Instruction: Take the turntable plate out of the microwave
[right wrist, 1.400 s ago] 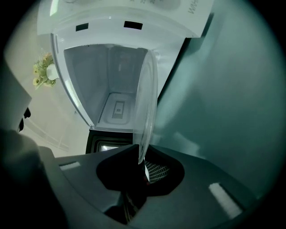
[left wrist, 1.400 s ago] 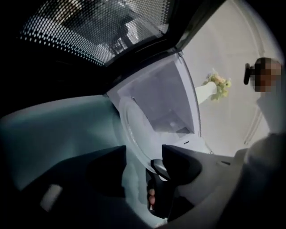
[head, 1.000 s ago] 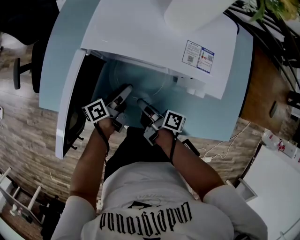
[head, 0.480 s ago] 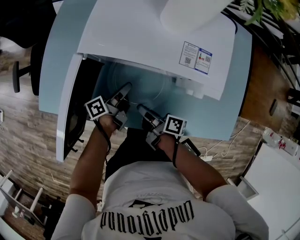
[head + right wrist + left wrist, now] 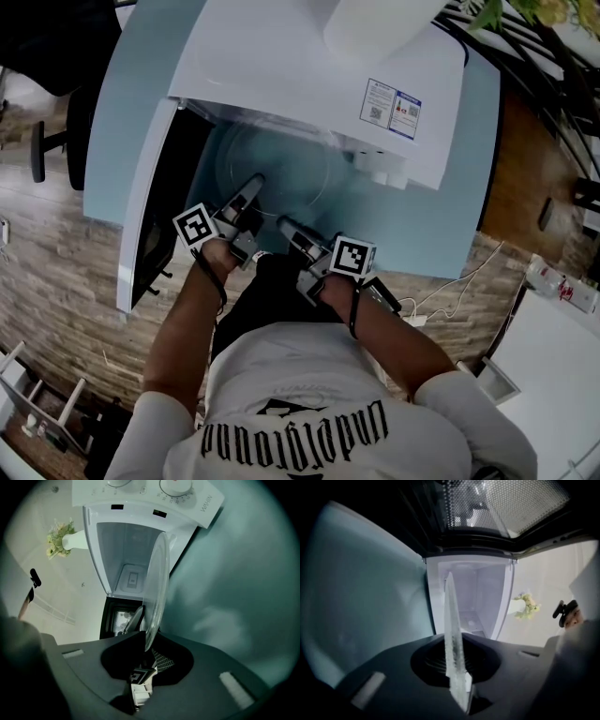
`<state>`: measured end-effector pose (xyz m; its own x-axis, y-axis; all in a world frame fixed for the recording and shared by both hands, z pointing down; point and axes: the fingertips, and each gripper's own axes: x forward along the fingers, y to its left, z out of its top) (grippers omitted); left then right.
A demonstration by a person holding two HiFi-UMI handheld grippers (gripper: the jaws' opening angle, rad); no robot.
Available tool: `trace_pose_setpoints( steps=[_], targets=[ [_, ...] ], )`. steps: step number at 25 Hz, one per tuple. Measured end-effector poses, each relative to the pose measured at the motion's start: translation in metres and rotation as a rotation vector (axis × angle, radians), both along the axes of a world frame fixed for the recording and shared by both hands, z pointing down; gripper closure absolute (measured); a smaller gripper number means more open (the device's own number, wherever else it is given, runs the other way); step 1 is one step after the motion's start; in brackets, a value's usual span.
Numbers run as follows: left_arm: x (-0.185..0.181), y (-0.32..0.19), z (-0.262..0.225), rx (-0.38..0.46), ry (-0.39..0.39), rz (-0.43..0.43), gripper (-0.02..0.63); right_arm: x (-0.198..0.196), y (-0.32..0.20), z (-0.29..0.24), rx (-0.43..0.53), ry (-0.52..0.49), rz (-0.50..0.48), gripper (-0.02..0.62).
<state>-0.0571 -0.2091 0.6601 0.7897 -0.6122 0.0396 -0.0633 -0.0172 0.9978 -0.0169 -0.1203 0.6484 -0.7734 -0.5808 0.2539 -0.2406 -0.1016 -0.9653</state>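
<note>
The clear glass turntable plate (image 5: pixel 277 164) lies half out of the white microwave (image 5: pixel 309 66), whose door (image 5: pixel 141 216) hangs open at the left. My left gripper (image 5: pixel 253 190) is on the plate's near rim. In the left gripper view the plate (image 5: pixel 451 620) stands edge-on between the jaws of the left gripper (image 5: pixel 457 686), which are closing and pinch the rim. My right gripper (image 5: pixel 284 227) is shut on the rim just to the right. The right gripper view shows the plate (image 5: pixel 157 583) running into that right gripper (image 5: pixel 145 644).
The microwave stands on a light blue table (image 5: pixel 450 206) with its front edge near my body. A white cable (image 5: pixel 450 291) trails off the table's right corner. A chair (image 5: pixel 47 141) is on the wood floor at left. A vase of flowers (image 5: pixel 58 541) is beside the microwave.
The left gripper's jaws have come together onto the plate's rim. Both grippers and the plate have slid a little toward me, so more glass shows outside the microwave.
</note>
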Motion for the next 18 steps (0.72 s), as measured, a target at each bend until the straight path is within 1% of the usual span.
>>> trace_pose_setpoints(
  steps=[6,10,14,18],
  targets=[
    [-0.009,0.024,-0.021,0.018,0.007,-0.008,0.526,-0.009,0.023,-0.021,0.041,0.001,-0.006,0.548],
    [-0.011,0.044,-0.036,0.024,0.018,-0.006,0.526,-0.011,0.041,-0.037,0.086,0.007,-0.005,0.548],
    [-0.013,0.067,-0.053,0.039,0.019,-0.001,0.526,-0.013,0.065,-0.050,0.085,-0.004,0.014,0.548],
    [-0.011,0.087,-0.077,0.059,0.038,-0.004,0.526,-0.011,0.086,-0.070,0.122,0.008,0.017,0.546]
  ],
)
